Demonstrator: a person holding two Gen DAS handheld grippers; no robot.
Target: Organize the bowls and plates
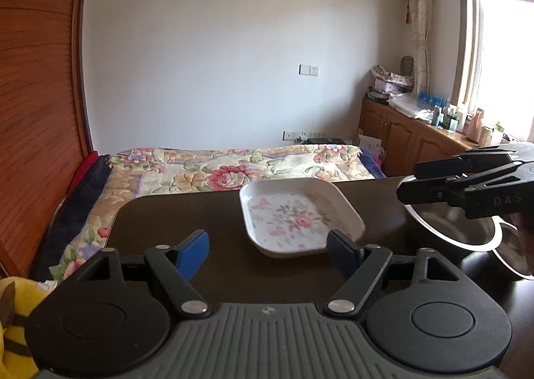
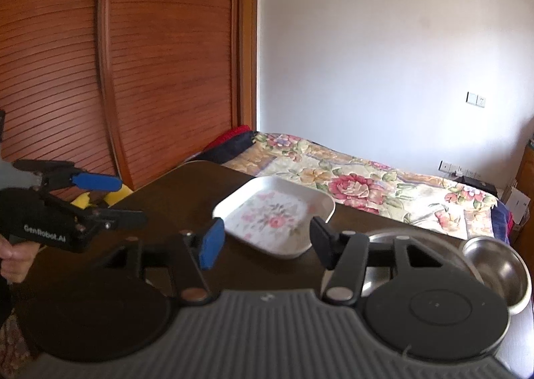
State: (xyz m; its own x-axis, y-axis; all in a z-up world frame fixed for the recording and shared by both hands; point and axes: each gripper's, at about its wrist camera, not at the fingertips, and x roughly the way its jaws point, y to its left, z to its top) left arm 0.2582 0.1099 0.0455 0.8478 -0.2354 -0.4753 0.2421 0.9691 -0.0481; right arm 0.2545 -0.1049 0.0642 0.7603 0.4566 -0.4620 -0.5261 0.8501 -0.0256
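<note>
A white rectangular plate with a pink flower print (image 1: 293, 215) (image 2: 270, 215) lies flat on the dark table (image 1: 180, 222) (image 2: 173, 195). My left gripper (image 1: 268, 250) is open just short of the plate's near edge, its right fingertip (image 1: 343, 247) overlapping the plate's corner in the picture; nothing sits between the pads. In the right wrist view it (image 2: 116, 198) hangs left of the plate. My right gripper (image 2: 267, 242) is open too, hovering before the plate without pressing it. From the side it (image 1: 409, 183) hangs over a large steel bowl (image 1: 460, 228) (image 2: 383, 238). A small steel bowl (image 1: 510, 255) (image 2: 497, 265) rests beside it.
Behind the table lies a bed with a flowered cover (image 1: 233, 168) (image 2: 367, 185). A slatted wooden wardrobe door (image 2: 133, 61) stands at the left. Something yellow (image 1: 16, 312) sits off the table's left edge. A hand (image 2: 13, 255) holds the left gripper. A cluttered wooden cabinet (image 1: 417, 135) stands under the window.
</note>
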